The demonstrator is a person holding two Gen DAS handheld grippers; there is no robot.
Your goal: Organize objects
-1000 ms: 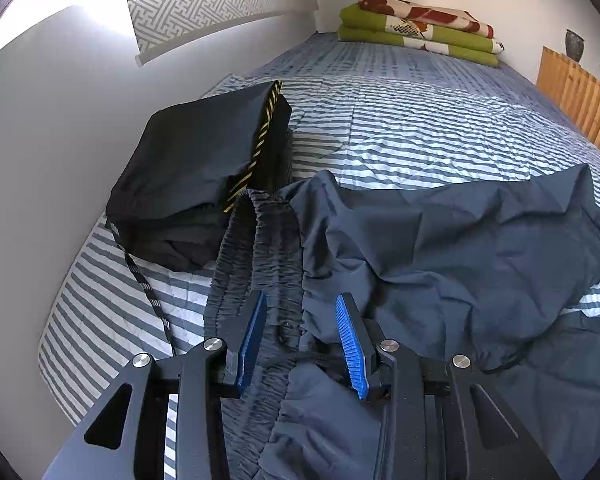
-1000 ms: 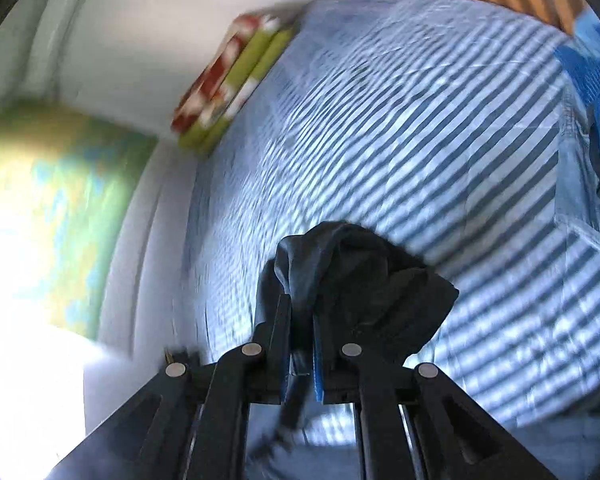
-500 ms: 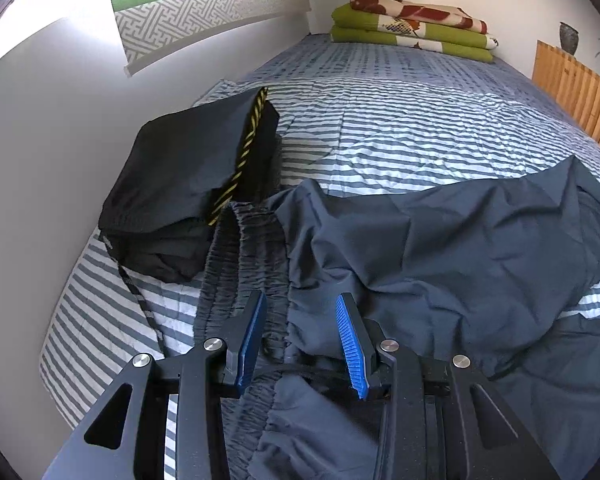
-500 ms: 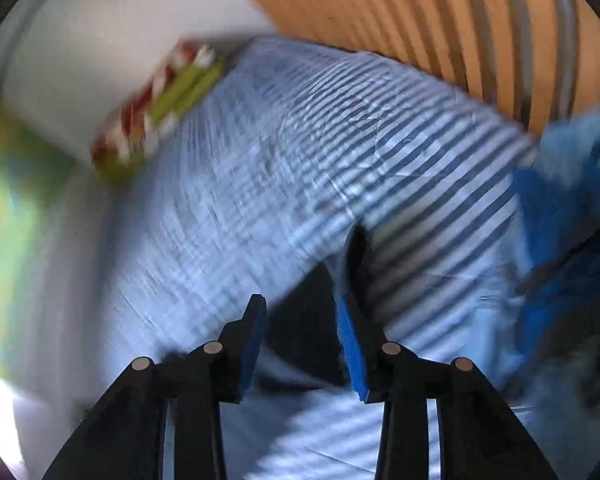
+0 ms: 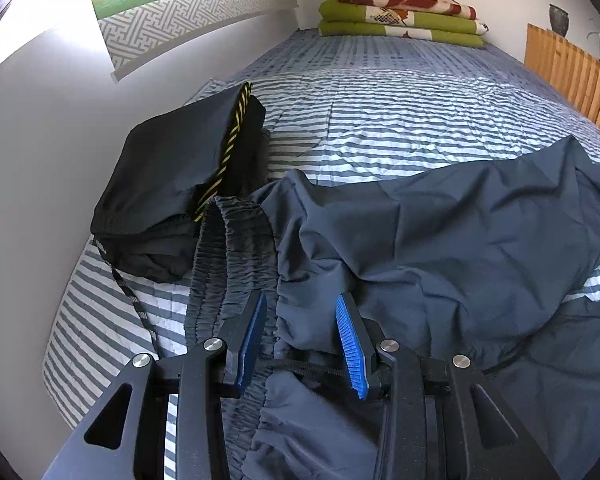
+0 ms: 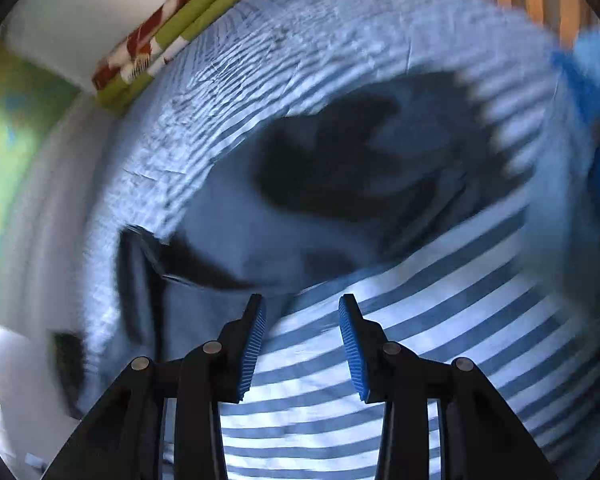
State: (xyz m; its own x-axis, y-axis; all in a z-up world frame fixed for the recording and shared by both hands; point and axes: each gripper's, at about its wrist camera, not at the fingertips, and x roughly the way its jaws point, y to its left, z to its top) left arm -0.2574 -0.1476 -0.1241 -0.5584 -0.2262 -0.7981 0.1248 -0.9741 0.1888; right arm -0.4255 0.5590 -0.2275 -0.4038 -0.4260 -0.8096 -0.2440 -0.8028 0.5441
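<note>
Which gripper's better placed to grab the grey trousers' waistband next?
Left. The left gripper is open with the grey trousers' gathered waistband between its pads. The right gripper is open over bare striped bedsheet, in a blurred view.

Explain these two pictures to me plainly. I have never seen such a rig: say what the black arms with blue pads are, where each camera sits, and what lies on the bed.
No robot here: a person holds a pair of tongs in each hand, with a wide-angle camera on each looking along its fingers.

The left view shows the left tongs open over the waistband of dark grey trousers spread on a striped bed cover. Fabric lies between the pads, but they do not pinch it. A folded black garment lies by the wall, folded blankets at the far end.

The right view is blurred. The right tongs are open, with only striped cover between them.
</note>
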